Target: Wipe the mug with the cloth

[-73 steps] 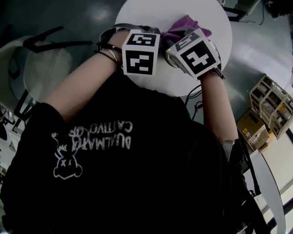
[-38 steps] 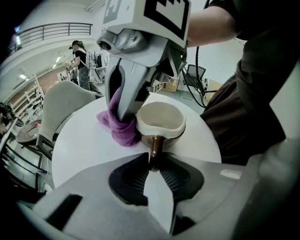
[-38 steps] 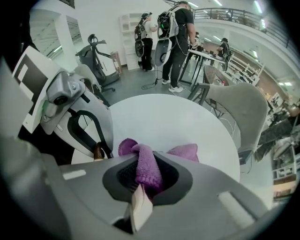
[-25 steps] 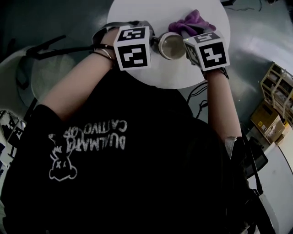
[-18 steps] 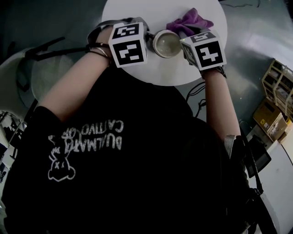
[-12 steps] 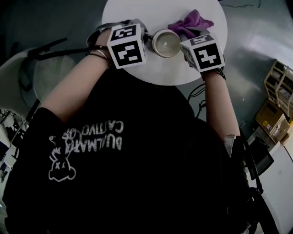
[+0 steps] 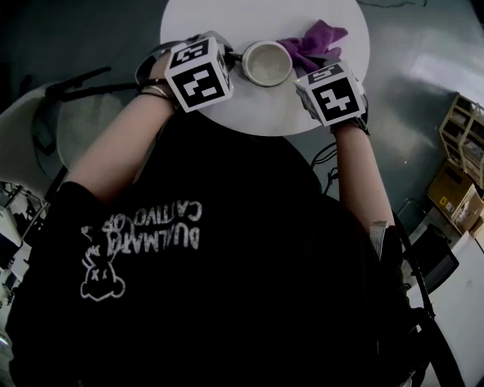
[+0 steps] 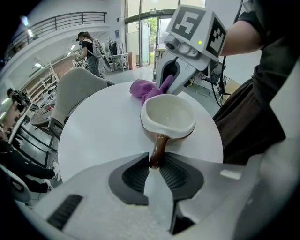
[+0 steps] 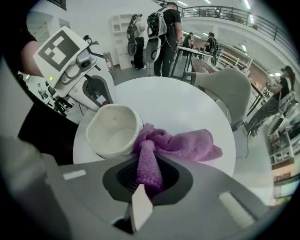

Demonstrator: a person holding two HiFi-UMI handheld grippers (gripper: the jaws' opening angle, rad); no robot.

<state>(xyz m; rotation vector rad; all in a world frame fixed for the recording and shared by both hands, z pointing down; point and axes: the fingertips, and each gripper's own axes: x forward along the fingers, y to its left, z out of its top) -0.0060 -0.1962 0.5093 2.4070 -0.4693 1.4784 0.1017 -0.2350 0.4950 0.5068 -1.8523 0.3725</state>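
Two grips set: left gripper (image 8: 153,166) clamped on handle (image 8: 158,147) of mug (image 8: 168,116), upright on table (image 7: 265,113), upper centre of head view; right gripper (image 9: 146,180) pinching cloth (image 9: 180,143), bunched just right of mug. Wiping apparently yet to come.

**A:** Fig. bkgd: what kind of rm?

**B:** Large open hall w/ white walls. Upper gallery w/ railing (image 8: 65,21) runs round it. Glazed doors (image 8: 145,35) at far end admit daylight; strip lights (image 9: 246,4) on ceiling.

**A:** Floor & furn.?

**B:** Glossy grey floor (image 7: 423,83). Round white table (image 7: 261,109) at ctr, w/ pale shell chair (image 8: 79,91) just beside it. White shelving (image 9: 119,30) vs. far wall. Wooden rack (image 7: 463,125) & cardboard box (image 7: 457,198) at rt edge of head view.

**A:** Anyone else?

**B:** Several people (image 9: 164,33) standing in bkgd, well apart from table.
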